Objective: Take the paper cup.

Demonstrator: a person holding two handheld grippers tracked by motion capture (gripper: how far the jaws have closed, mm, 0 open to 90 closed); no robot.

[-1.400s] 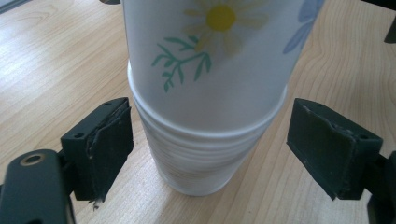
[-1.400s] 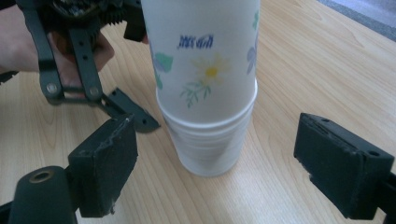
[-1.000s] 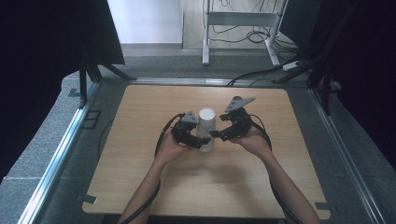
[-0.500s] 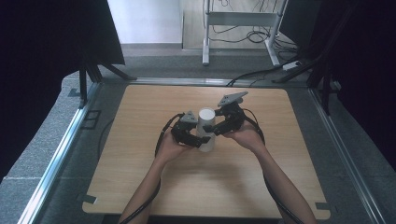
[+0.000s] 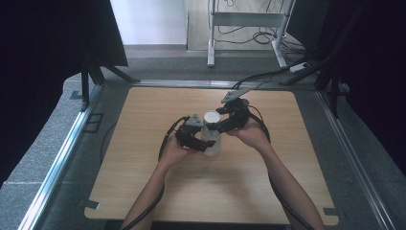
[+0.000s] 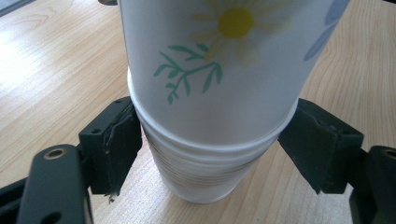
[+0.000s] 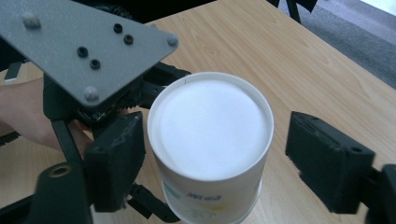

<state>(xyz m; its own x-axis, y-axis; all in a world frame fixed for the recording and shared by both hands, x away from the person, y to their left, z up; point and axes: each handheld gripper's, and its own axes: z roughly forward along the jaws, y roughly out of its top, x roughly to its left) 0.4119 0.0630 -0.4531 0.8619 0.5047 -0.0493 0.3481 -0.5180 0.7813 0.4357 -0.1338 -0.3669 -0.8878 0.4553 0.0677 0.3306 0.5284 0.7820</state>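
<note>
Two nested white paper cups (image 5: 209, 133) stand near the middle of the wooden table (image 5: 143, 187). The upper cup (image 6: 224, 70) bears a daisy print and sits in the lower cup (image 6: 201, 172). My left gripper (image 6: 210, 149) (image 5: 201, 142) has just been closing and its pads (image 6: 122, 140) now press the lower cup under its rim. My right gripper (image 7: 212, 163) (image 5: 218, 125) comes from the right at the upper cup (image 7: 210, 126) near its top. Its jaws have just been closing with that cup between them. A gap remains at its right pad (image 7: 322, 158).
A metal table leg frame (image 5: 249, 28) and cables stand on the floor beyond the far edge. Rails (image 5: 62, 148) run along both sides of the table. Dark curtains hang at the left and right. Bare wood lies all around the cups.
My right gripper has moved left and slightly up to straddle the upper cup. My left gripper has stayed in place, and its jaws have narrowed onto the lower cup.
</note>
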